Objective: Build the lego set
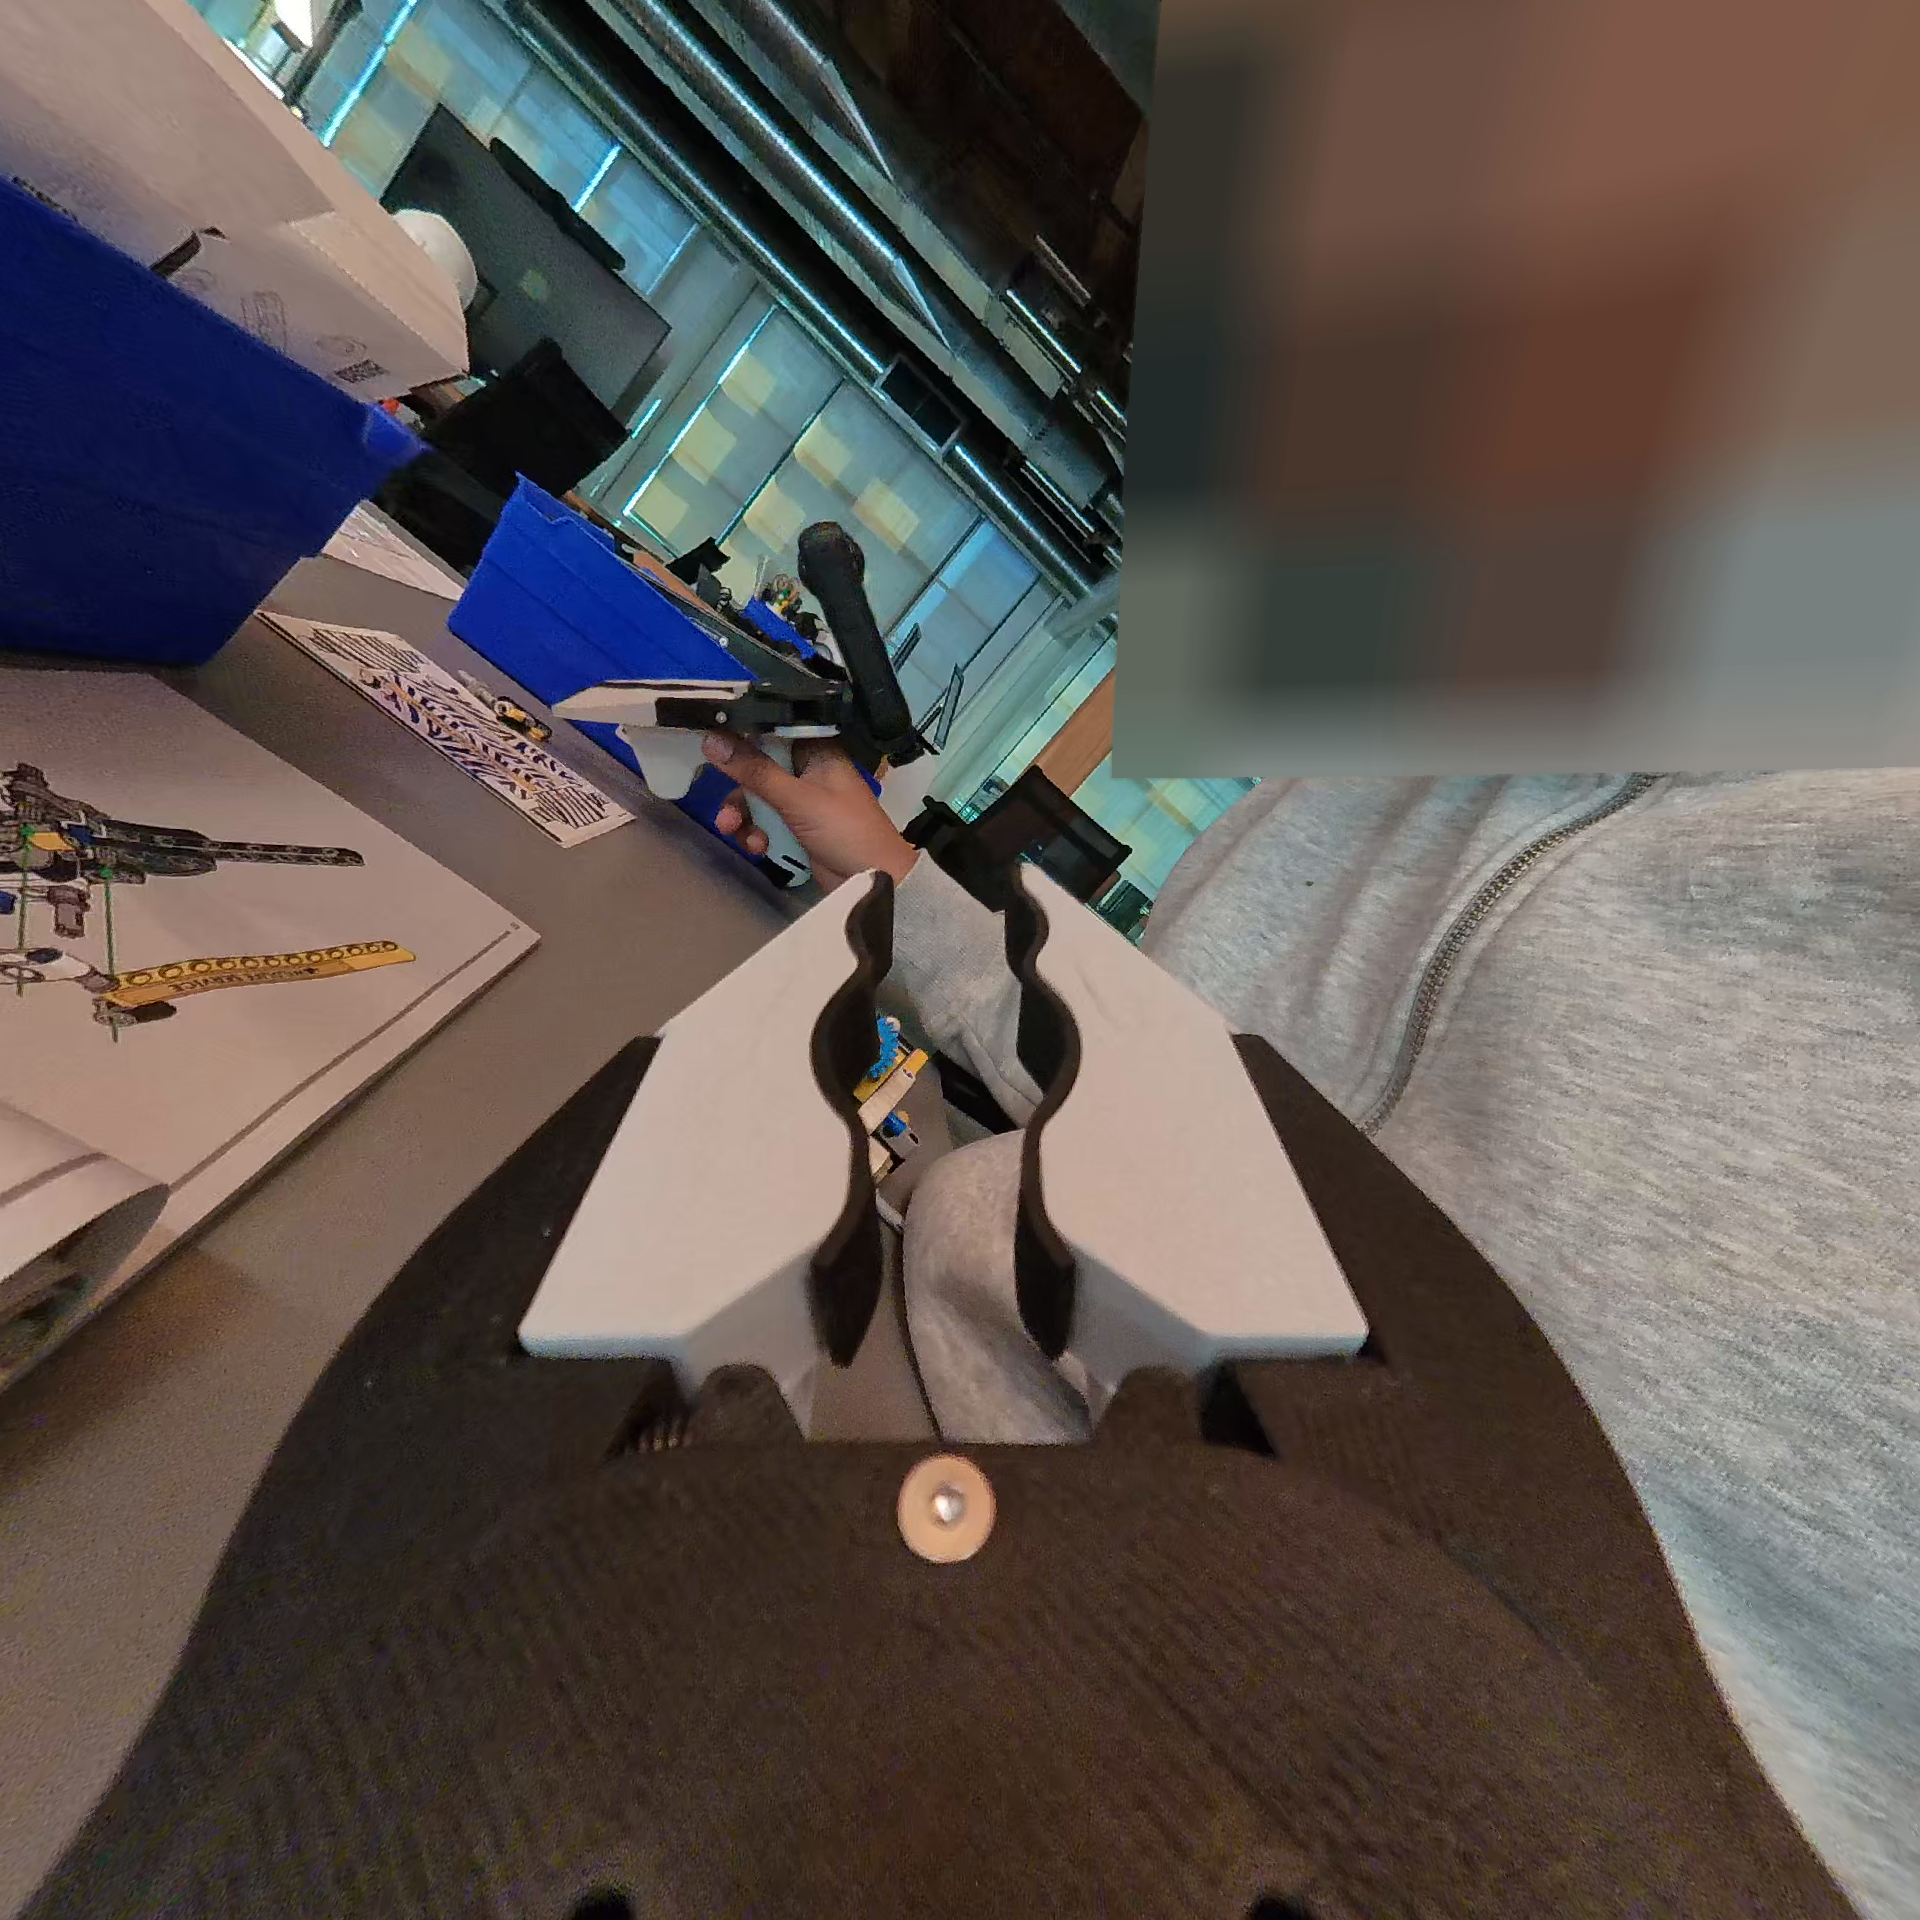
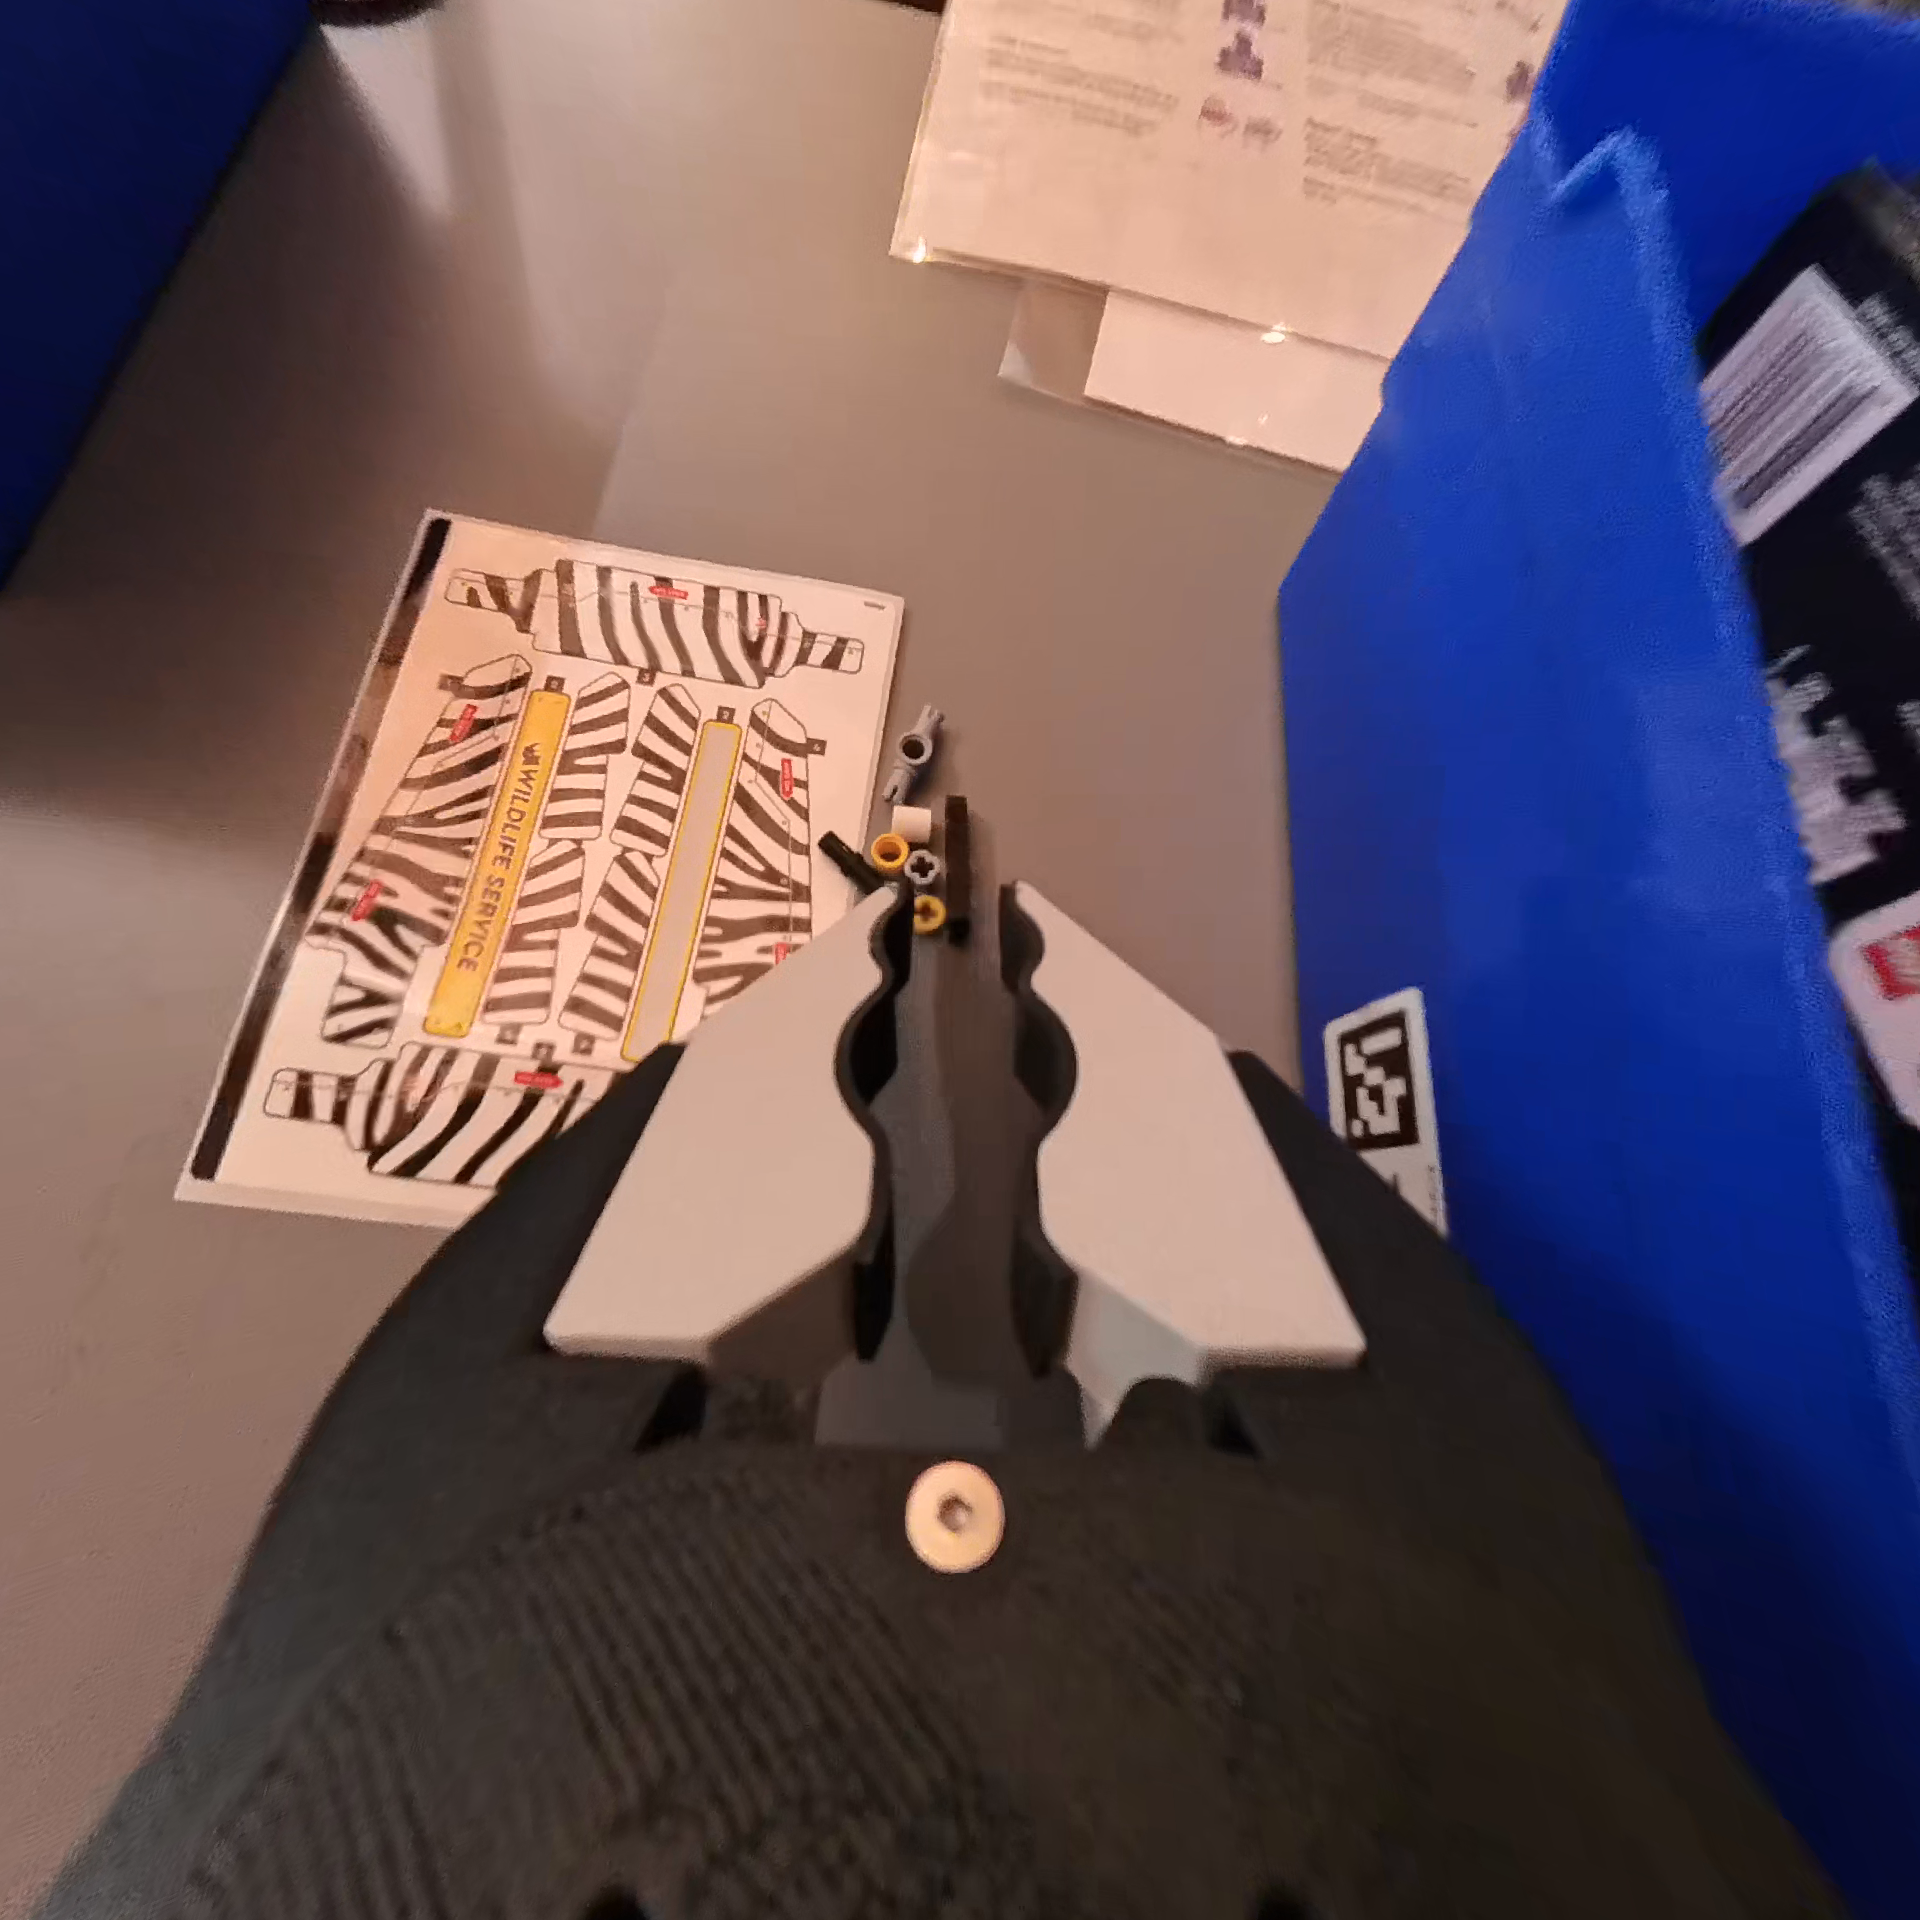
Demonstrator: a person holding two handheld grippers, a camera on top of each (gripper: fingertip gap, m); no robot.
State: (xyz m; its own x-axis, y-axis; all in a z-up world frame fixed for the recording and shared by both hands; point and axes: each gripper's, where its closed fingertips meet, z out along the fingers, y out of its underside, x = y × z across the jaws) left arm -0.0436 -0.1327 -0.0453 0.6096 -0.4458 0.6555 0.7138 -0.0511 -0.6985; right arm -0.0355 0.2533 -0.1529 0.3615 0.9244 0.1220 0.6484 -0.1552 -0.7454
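the right tool (image 2: 948, 894) fills the bottom of its own view: a black body, then two pale grey fingers (image 2: 769, 1122) with wavy black pads, spread apart with nothing between them. it points down at the grey desk (image 2: 727, 436). just past the fingertips, straight ahead in the open gap, lies a small cluster of loose lego parts (image 2: 920, 831): two yellow rings, a grey cross-holed bush, a white sleeve, a grey connector farthest out, a short black pin at the left edge of the cluster, and a thin black axle (image 2: 957, 862). the axle's long axis runs away from the tool, nearly in line with the fingers, so the gap already straddles its near end. the right tool is by far the nearer one to these parts.

left of the cluster, touching its edge, a zebra-striped sticker sheet (image 2: 551, 862) lies flat. beyond are printed papers (image 2: 1195, 156). on the right a blue bin (image 2: 1538, 831) rises beside the tool; it holds a dark printed box (image 2: 1829, 447), only partly visible.

the left tool (image 1: 945, 894) is also spread and empty, raised and aimed toward the person's grey sleeve (image 1: 951, 966). a partly built model (image 1: 883, 1091) in blue, yellow and white shows through its gap, mostly hidden. an open instruction booklet (image 1: 239, 987) lies on the desk at left, with another blue bin (image 1: 156, 468) behind it.
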